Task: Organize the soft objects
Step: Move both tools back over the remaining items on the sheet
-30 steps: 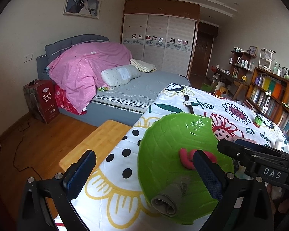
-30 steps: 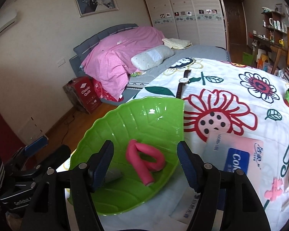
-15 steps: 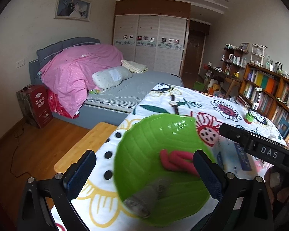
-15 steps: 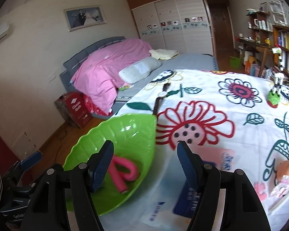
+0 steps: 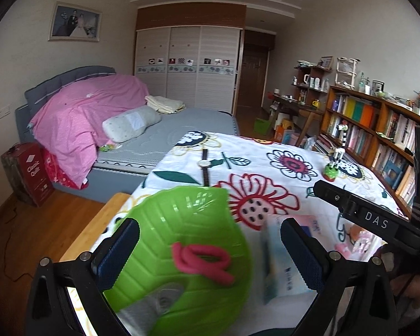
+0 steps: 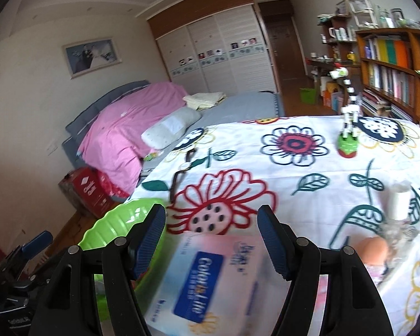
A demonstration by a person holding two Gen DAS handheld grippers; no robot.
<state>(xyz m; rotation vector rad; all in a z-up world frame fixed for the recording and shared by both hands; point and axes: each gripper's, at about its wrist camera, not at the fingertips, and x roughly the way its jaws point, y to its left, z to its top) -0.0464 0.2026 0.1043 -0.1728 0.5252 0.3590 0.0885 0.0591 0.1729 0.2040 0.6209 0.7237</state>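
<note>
A green leaf-shaped bowl (image 5: 187,240) sits on the flowered tablecloth near the table's front left. In it lie a bent pink soft tube (image 5: 201,260) and a rolled grey cloth (image 5: 156,302). My left gripper (image 5: 210,252) is open above the bowl, jaws wide. My right gripper (image 6: 211,240) is open and empty over a soft tissue pack (image 6: 198,282) lying right of the bowl (image 6: 117,224). The pack also shows in the left wrist view (image 5: 280,268). An orange soft object in clear wrap (image 6: 375,249) lies to the right.
A wristwatch (image 5: 204,165) lies further back on the table. A zebra figure on a green base (image 6: 348,128) stands at the back right. A white roll (image 6: 397,198) is at the right. A bed (image 5: 165,137), wardrobe and bookshelves (image 5: 378,123) surround the table.
Both grippers have swung to the right: the bowl slid left in both views, and the tissue pack now lies under the right gripper. Both stayed open.
</note>
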